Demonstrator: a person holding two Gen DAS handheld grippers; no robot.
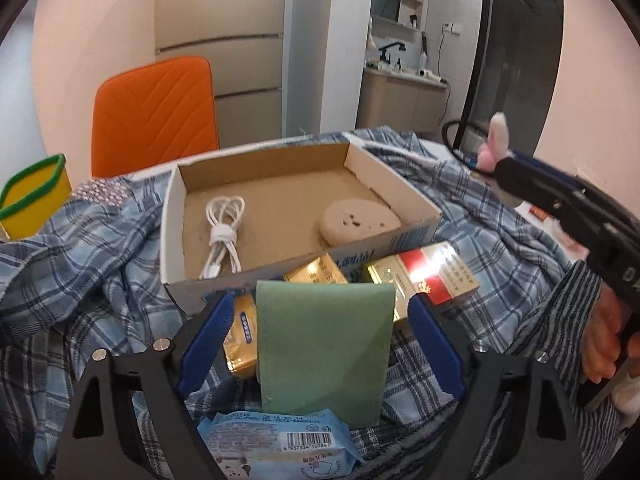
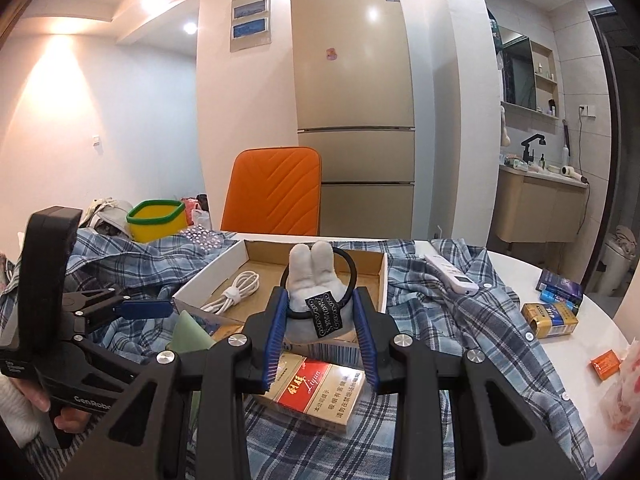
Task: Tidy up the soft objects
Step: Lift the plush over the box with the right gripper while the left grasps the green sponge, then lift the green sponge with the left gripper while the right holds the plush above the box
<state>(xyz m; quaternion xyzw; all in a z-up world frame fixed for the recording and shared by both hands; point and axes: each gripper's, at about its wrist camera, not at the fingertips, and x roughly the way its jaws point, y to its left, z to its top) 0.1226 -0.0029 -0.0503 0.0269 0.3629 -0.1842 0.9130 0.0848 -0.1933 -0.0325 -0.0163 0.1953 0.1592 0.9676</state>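
Note:
An open cardboard box (image 1: pixel 404 184) lies on a blue plaid shirt (image 1: pixel 80 248) and holds a white cable (image 1: pixel 224 232) and a round beige puff (image 1: pixel 358 222). My left gripper (image 1: pixel 320 320) is open around a green cloth (image 1: pixel 324 352) that stands upright between its fingers. My right gripper (image 2: pixel 322 316) is shut on a plush bunny hair tie (image 2: pixel 314 280) with a black elastic loop and holds it above the box's near edge (image 2: pixel 338 350). The bunny hair tie also shows at the right of the left wrist view (image 1: pixel 496 144).
Cigarette packs (image 1: pixel 424 276) lie in front of the box, and a wet wipes pack (image 1: pixel 276 444) is near me. A yellow tub (image 2: pixel 156 220) and an orange chair (image 2: pixel 276 196) stand behind. A white remote (image 2: pixel 452 274) and small boxes (image 2: pixel 550 318) lie to the right.

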